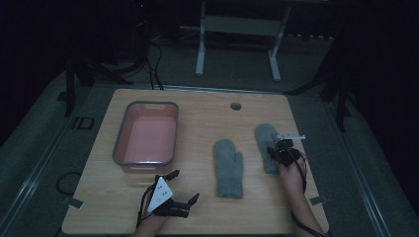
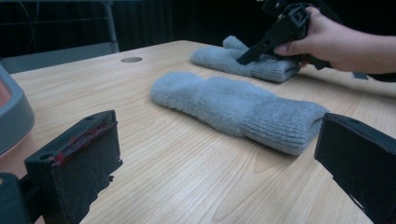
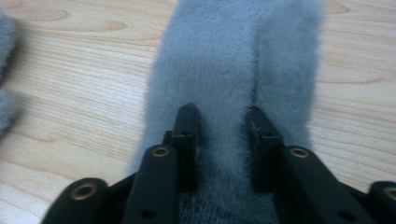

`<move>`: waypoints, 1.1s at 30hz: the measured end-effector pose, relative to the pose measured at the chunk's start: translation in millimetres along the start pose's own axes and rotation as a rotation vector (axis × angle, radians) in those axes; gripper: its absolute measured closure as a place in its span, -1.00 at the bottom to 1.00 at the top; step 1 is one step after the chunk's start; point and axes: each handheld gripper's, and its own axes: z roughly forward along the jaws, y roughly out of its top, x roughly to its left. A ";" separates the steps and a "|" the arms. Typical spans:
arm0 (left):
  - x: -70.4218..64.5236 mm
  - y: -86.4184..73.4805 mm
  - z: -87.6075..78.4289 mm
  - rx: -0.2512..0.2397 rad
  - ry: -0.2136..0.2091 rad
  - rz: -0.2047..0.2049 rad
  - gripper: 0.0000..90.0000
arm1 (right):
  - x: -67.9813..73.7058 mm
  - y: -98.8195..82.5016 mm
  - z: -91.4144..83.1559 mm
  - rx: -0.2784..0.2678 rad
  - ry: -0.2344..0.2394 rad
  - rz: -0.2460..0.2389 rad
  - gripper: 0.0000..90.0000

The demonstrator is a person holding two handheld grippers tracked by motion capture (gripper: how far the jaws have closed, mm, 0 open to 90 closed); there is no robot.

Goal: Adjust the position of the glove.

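Right gripper [image 1: 274,152] is closed on a fold of the far mitten [image 1: 267,143], near its cuff; the jaws are narrow, with fluff pinched between them. This mitten lies flat at the right of the table [image 1: 207,106], long axis running away from the person, tip pointing far. Only pile may be caught, so the mitten could slip out when lifted. Left gripper [image 1: 184,186] is held wide open, empty.
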 end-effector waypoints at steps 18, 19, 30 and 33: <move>4.5 2.5 1.1 -0.009 0.029 -0.006 -0.99 | 0.5 -17.3 -53.4 -0.039 0.047 0.221 0.80; 4.4 2.5 1.0 -0.009 0.029 -0.006 -0.99 | 2.4 -19.6 -57.1 -0.039 0.041 0.229 0.80; 2.4 3.1 -0.1 -0.015 0.046 0.005 -0.99 | 29.9 -31.6 -91.3 -0.110 0.034 0.260 0.80; 1.6 3.2 0.1 -0.012 0.050 0.012 -0.99 | 37.1 -31.3 -92.3 -0.106 0.044 0.255 0.80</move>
